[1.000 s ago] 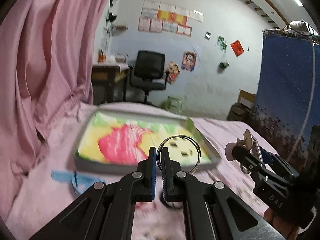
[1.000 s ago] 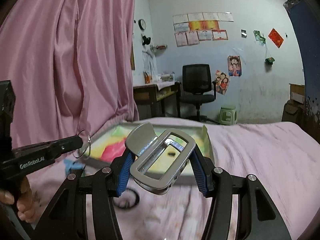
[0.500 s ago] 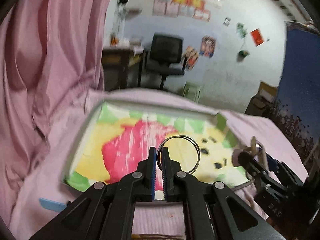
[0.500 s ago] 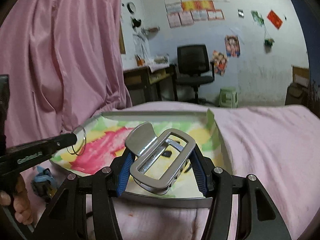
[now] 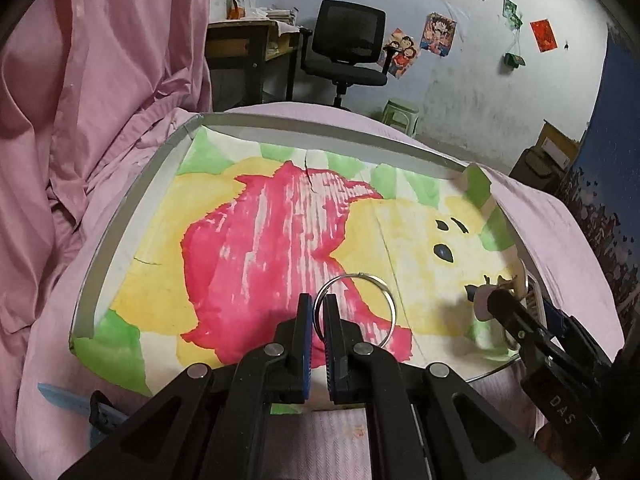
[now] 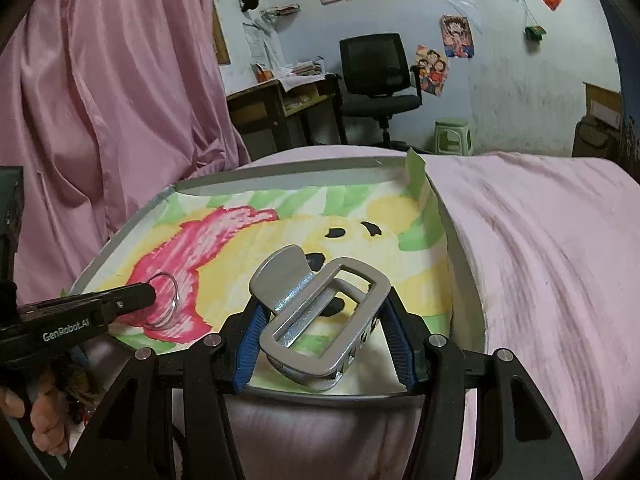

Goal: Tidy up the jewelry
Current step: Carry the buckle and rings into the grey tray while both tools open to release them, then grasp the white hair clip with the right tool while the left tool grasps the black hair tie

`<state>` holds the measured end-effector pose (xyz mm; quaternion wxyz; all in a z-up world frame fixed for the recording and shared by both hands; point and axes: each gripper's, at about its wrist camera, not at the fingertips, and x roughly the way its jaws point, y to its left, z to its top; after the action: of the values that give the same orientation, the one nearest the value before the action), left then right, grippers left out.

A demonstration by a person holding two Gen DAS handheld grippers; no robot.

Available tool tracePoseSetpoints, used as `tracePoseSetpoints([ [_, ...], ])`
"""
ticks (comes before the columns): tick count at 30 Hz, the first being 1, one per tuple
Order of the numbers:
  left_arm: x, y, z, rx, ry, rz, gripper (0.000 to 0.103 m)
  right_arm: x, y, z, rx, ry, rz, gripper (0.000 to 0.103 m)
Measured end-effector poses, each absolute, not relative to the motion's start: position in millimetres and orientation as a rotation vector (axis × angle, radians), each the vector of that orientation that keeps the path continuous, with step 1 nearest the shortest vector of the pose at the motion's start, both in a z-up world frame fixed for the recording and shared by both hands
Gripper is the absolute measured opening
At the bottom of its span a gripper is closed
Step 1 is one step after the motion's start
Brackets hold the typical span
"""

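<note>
Left wrist view, left gripper (image 5: pixel 314 312): jaws nearly together, pinching the near edge of a thin wire ring (image 5: pixel 354 309), which stands upright just above the tray (image 5: pixel 120 236) lined with a painted paper (image 5: pixel 260 248).
Left wrist view, handling: the ring looks light, stiff and slick; held only at its rim, I'd guess it could swivel or slip out, so a grip across the wire low down seems safest.
Left wrist view, hard to see: the right gripper (image 5: pixel 486 300) comes in from the right edge and its load shows only as pale rounded bits; a blue object (image 5: pixel 68 398) lies on the pink sheet (image 5: pixel 540 216) in front of the tray, half hidden by the gripper body.
Right wrist view, right gripper (image 6: pixel 320 336): jaws spread moderately and clamped on the sides of a grey hair clip (image 6: pixel 320 316), held over the tray's near right part.
Right wrist view, handling: the clip seems rigid plastic with a shiny metal spring, light but sprung; squeezing its frame, not the lever, should keep it closed.
Right wrist view, hard to see: the clip's underside and teeth are cut off by the pads; the person's hand (image 6: pixel 40 424) barely shows.
</note>
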<state>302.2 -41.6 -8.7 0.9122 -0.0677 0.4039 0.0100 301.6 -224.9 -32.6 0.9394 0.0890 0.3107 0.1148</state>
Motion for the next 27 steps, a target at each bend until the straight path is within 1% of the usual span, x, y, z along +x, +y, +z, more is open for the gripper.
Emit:
tracePoseSetpoints([
  [2, 302, -42, -9, -0.135, 0.831, 0.021, 0.006, 302, -225, -36, 0.188, 0.636, 0.237, 0.052],
  [5, 302, -41, -9, -0.142, 0.827, 0.009, 0.007, 302, -225, -39, 0.185, 0.64, 0.246, 0.057],
  [6, 302, -41, -8, -0.146, 0.823, -0.001, 0.008, 301, -225, -39, 0.184, 0.638, 0.245, 0.061],
  [7, 301, -41, -8, -0.148, 0.819, -0.006, 0.012, 300, -225, -38, 0.184, 0.634, 0.241, 0.064],
  [8, 299, -41, -6, -0.15, 0.809, -0.012, 0.017, 298, -227, -37, 0.187, 0.63, 0.237, 0.065],
  [9, 296, -40, -4, -0.15, 0.795, -0.012, 0.029, 296, -229, -36, 0.191, 0.624, 0.235, 0.065],
  [10, 293, -40, -2, -0.151, 0.779, -0.009, 0.044, 295, -231, -35, 0.197, 0.617, 0.231, 0.065],
  [12, 282, -38, 7, -0.164, 0.715, 0.001, 0.06, 289, -234, -29, 0.201, 0.585, 0.216, 0.065],
  [14, 272, -34, 15, -0.181, 0.665, 0.0, 0.061, 278, -236, -21, 0.192, 0.53, 0.186, 0.067],
  [15, 267, -31, 19, -0.194, 0.642, 0.0, 0.063, 270, -237, -14, 0.182, 0.488, 0.168, 0.073],
  [16, 263, -29, 21, -0.203, 0.628, 0.0, 0.068, 263, -238, -10, 0.179, 0.456, 0.158, 0.078],
  [17, 256, -27, 25, -0.215, 0.606, 0.001, 0.07, 256, -239, -4, 0.179, 0.423, 0.147, 0.081],
  [19, 244, -23, 31, -0.229, 0.559, 0.004, 0.078, 243, -243, 7, 0.189, 0.373, 0.136, 0.09],
  [20, 236, -22, 35, -0.232, 0.529, 0.006, 0.08, 238, -246, 13, 0.198, 0.349, 0.136, 0.092],
  [22, 221, -21, 42, -0.232, 0.475, 0.012, 0.09, 225, -249, 22, 0.21, 0.305, 0.145, 0.096],
  [24, 203, -21, 48, -0.224, 0.417, 0.014, 0.096, 212, -250, 30, 0.209, 0.279, 0.151, 0.101],
  [27, 182, -22, 54, -0.211, 0.372, 0.01, 0.1, 192, -253, 36, 0.21, 0.26, 0.156, 0.101],
])
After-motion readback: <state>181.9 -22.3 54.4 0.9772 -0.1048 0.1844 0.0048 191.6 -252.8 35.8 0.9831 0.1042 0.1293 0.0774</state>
